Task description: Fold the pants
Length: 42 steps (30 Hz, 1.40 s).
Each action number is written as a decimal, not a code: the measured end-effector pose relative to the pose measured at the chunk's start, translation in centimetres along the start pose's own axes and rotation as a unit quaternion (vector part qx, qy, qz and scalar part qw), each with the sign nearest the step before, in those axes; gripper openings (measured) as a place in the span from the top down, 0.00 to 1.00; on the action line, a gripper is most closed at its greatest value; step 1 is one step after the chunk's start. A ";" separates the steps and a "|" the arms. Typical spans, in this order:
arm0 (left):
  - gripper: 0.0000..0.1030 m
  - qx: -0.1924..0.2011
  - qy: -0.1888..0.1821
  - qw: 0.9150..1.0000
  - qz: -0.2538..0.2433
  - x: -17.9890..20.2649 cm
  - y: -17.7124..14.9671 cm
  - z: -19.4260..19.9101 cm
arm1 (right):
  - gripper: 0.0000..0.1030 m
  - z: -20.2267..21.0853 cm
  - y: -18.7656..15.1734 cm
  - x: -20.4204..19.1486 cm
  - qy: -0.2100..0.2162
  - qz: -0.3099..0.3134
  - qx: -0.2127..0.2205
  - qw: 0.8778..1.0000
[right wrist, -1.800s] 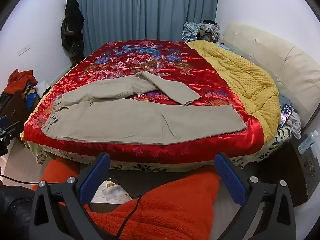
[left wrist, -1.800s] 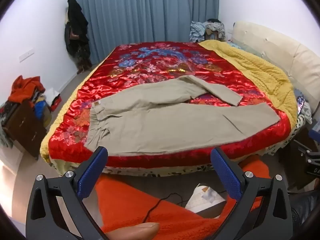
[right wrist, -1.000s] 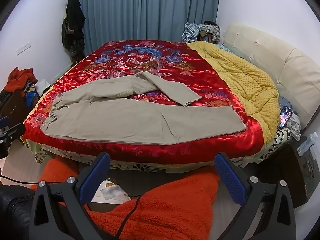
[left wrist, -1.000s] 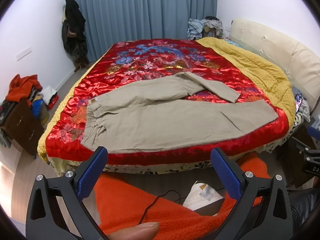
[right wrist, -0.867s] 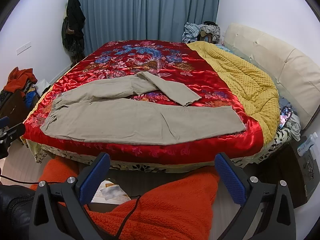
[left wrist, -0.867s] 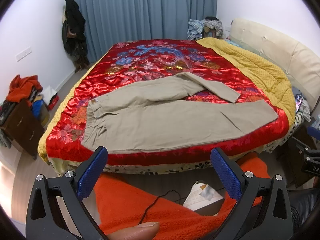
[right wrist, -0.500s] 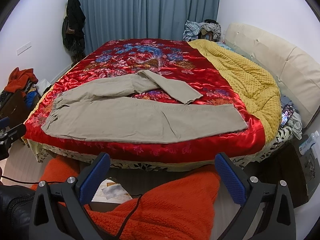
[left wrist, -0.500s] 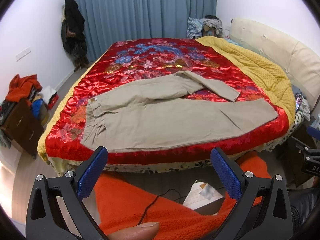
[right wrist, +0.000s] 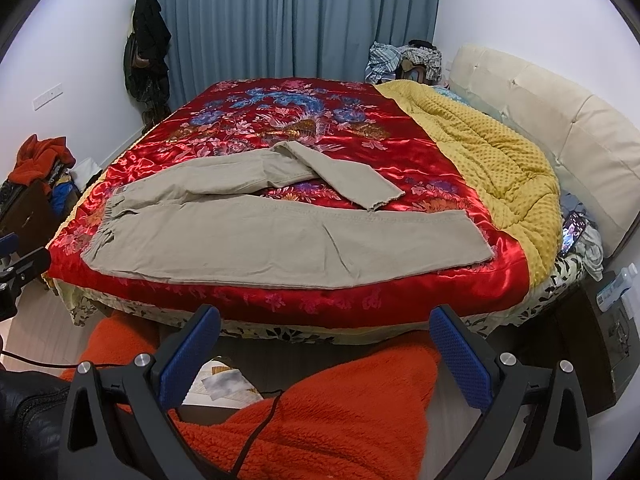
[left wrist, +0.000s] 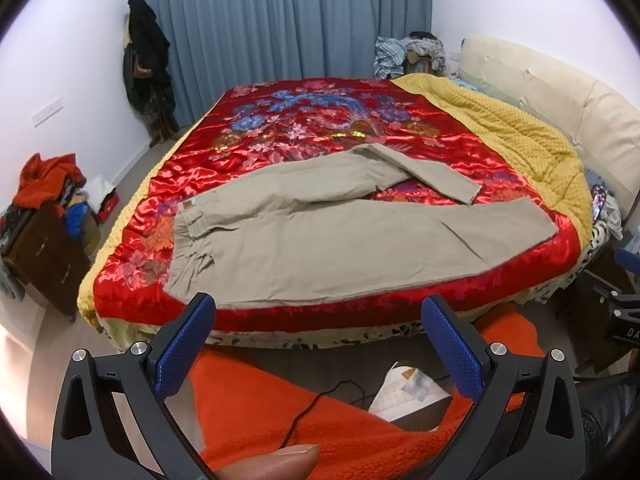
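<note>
Left gripper (left wrist: 318, 326) and right gripper (right wrist: 326, 334) both spread wide, gripping nothing. Pants (left wrist: 320, 236) lie flat on the bedspread (left wrist: 304, 128) ahead of both, far leg folded back.

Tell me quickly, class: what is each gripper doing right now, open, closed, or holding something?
Left gripper: open, holding nothing, short of the pants.
Right gripper: open, holding nothing, also short of the pants.
</note>
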<state>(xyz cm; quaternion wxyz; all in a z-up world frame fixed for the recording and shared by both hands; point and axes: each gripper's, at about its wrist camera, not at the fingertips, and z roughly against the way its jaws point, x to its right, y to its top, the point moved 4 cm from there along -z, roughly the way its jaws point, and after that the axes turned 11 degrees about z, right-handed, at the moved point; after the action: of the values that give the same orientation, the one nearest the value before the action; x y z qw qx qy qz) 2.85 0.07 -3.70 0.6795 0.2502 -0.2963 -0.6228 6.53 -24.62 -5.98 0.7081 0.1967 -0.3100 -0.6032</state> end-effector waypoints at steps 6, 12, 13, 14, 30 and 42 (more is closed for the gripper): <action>0.00 0.002 0.002 1.000 -0.001 -0.1 0.1 0.0 | 0.00 0.1 0.1 0.2 -0.001 0.001 0.001 1.000; 0.00 0.004 0.003 1.000 -0.001 -0.1 0.2 0.0 | 0.00 0.2 0.4 0.2 -0.001 0.003 0.003 1.000; 0.00 0.004 0.003 1.000 -0.001 -0.2 0.2 -0.1 | 0.00 0.2 0.4 0.2 -0.001 0.003 0.002 1.000; 0.00 0.004 0.003 1.000 -0.001 -0.1 0.2 -0.1 | 0.00 0.2 0.5 0.2 -0.001 0.002 0.002 1.000; 0.00 0.003 0.006 1.000 -0.009 0.4 -0.1 0.0 | 0.00 0.3 0.7 0.1 0.001 0.003 0.008 1.000; 0.00 -0.001 0.013 1.000 -0.013 0.7 -0.6 -0.1 | 0.00 -0.1 0.3 -0.4 0.002 0.009 0.006 1.000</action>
<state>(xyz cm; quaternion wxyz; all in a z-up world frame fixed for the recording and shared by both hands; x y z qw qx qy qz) 2.50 -0.73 -4.14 0.6756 0.2612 -0.2836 -0.6284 6.80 -24.22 -5.95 0.7130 0.1996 -0.3141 -0.5943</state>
